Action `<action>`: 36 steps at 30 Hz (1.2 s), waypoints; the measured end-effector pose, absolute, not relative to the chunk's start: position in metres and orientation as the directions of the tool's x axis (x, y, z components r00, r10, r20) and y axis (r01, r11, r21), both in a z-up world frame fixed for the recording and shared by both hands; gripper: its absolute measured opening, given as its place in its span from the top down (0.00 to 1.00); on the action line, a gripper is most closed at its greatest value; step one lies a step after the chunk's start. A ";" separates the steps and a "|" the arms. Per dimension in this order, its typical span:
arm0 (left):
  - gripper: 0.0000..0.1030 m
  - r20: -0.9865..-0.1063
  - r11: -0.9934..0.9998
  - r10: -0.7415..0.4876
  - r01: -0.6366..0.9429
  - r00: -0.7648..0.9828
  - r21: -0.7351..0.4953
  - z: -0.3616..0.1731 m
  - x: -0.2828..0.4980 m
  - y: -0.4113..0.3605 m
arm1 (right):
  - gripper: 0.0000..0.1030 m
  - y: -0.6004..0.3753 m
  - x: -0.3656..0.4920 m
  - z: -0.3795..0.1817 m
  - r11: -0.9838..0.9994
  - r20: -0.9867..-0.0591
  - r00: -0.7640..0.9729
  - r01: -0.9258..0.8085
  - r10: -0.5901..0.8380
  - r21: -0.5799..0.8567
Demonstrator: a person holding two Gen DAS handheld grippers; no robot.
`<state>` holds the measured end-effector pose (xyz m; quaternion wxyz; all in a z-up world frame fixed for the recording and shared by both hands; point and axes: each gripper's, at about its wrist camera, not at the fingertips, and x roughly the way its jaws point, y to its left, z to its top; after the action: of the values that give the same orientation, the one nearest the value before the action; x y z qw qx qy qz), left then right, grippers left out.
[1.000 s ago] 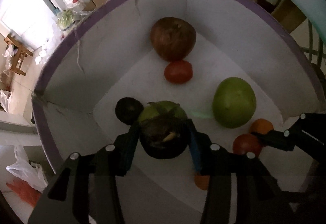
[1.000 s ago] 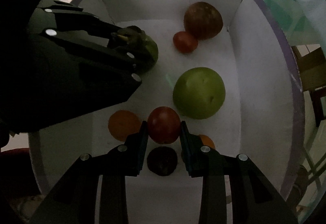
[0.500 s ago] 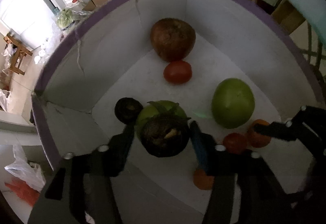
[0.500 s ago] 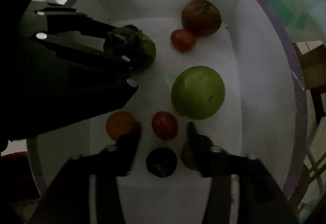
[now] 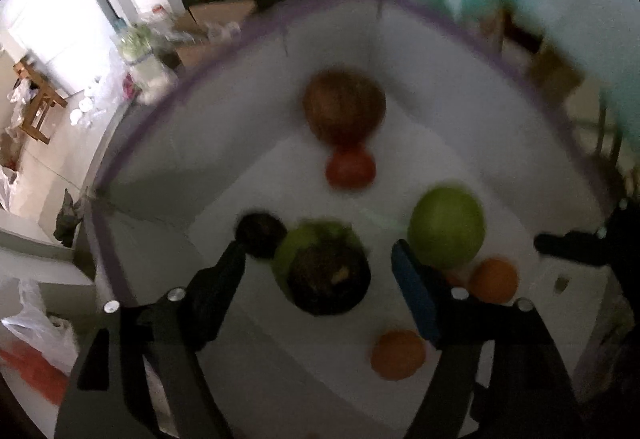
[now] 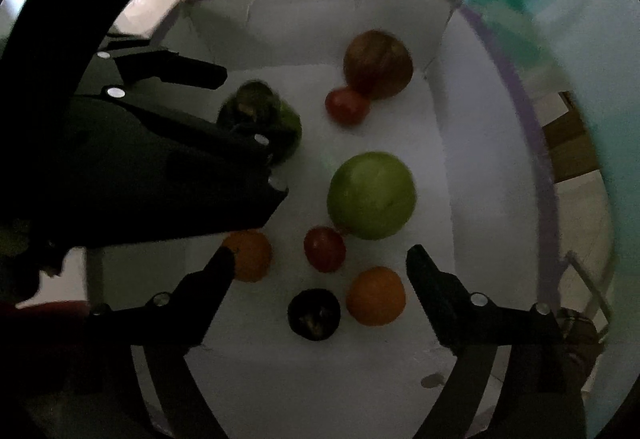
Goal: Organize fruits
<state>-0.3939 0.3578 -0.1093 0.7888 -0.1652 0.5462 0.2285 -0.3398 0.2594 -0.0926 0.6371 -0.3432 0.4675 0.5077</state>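
A white box with a purple rim holds several fruits. In the left wrist view my left gripper is open above a dark round fruit that rests against a small green fruit. A big green fruit, a brown fruit, a red fruit and two oranges lie around. In the right wrist view my right gripper is open above a small red fruit, a dark fruit and an orange. The big green fruit lies beyond.
The box walls rise on all sides. A teal cloth hangs at the right. Wooden furniture and plastic bags stand outside the box on the left. The left gripper's body fills the left of the right wrist view.
Both grippers opened and let go: the left released the dark fruit, the right released the small red fruit. Both pulled back and up from the box floor.
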 end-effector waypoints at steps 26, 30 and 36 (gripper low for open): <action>0.01 -0.780 0.763 0.293 -0.627 0.552 -0.157 0.001 -0.461 0.325 | 0.15 0.194 -0.330 -0.040 0.362 -0.909 0.142 -0.932 0.392 0.011; 0.01 -0.838 0.773 0.272 -0.626 0.473 -0.102 -0.028 -0.447 0.315 | 0.15 0.192 -0.314 -0.078 0.441 -0.949 0.015 -0.887 0.316 0.133; 0.01 -0.876 0.805 0.213 -0.586 0.433 -0.094 -0.059 -0.429 0.298 | 0.15 0.190 -0.311 -0.099 0.480 -0.962 -0.026 -0.863 0.270 0.158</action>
<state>-0.4294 0.2975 -0.0587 0.8234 -0.1966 0.4738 0.2427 -0.3113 0.1904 -0.0989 0.6470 -0.2614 0.5669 0.4379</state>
